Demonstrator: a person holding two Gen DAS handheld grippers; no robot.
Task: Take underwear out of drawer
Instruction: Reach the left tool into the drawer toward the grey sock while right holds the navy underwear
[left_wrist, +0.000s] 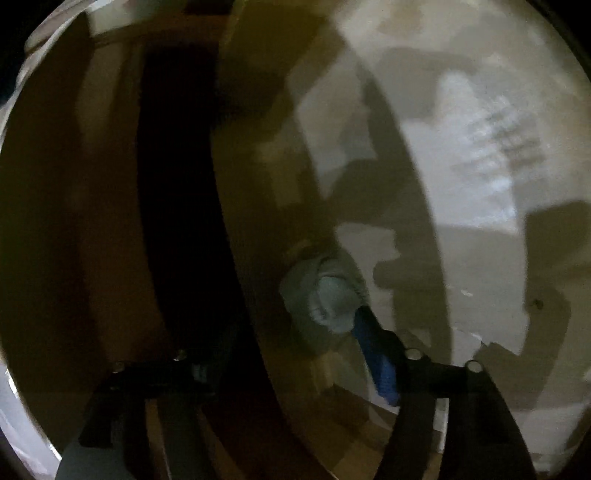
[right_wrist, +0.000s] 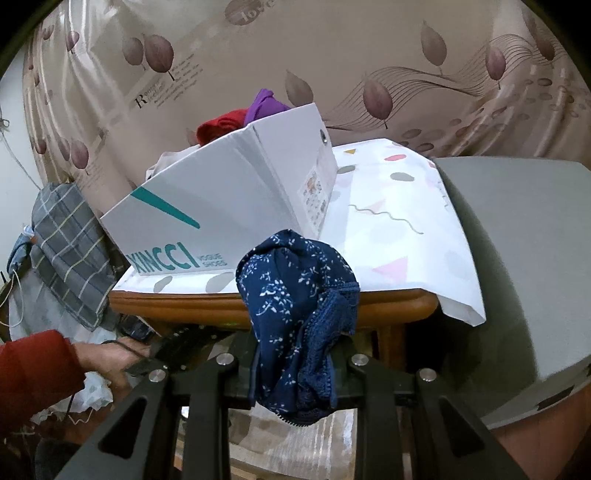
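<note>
Right gripper (right_wrist: 295, 363): the fingers are clamped on navy underwear (right_wrist: 295, 295) with a white floral print and a lace edge. The garment hangs bunched between the fingers, clear of the drawer, just in front of the wooden edge of the desk (right_wrist: 391, 306).

The desk carries a white patterned cloth (right_wrist: 406, 236). A white shoe box (right_wrist: 221, 192) with teal lettering rests tilted on this cloth. A red garment (right_wrist: 218, 127) and a purple garment (right_wrist: 264, 103) show above the box rim. A leaf-print curtain (right_wrist: 406, 55) hangs behind the desk. A grey checked cloth (right_wrist: 70, 240) hangs at the left.

At the lower left of the right wrist view, a hand (right_wrist: 110, 360) in a red sleeve (right_wrist: 33, 373) holds the black body of the other tool.

Left gripper (left_wrist: 291, 369): the view is dark and blurred. The fingers stand apart, and one blue pad (left_wrist: 376, 362) is visible. A pale rolled piece of fabric (left_wrist: 325, 299) lies just ahead of that pad inside the dim drawer (left_wrist: 480, 258); contact cannot be determined
</note>
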